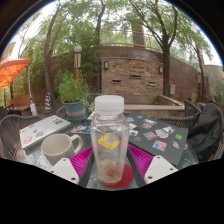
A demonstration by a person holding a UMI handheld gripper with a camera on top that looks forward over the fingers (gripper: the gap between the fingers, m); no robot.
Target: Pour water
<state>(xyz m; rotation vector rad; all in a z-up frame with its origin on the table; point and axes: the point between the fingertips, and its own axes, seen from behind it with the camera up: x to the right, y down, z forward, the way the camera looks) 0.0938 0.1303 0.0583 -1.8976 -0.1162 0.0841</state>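
Clear plastic bottle (pixel 108 135) clamped between the two fingers of the gripper (pixel 109 157), above a glass patio table (pixel 40 160).

The bottle is seen upright, white-capped, transparent, partly filled with clear liquid; no label writing can be read. Pink pads (pixel 81 160) are pressed against both sides. A white mug (pixel 57 147) is noted just beside the left finger, and a red coaster (pixel 122 177) under the bottle.
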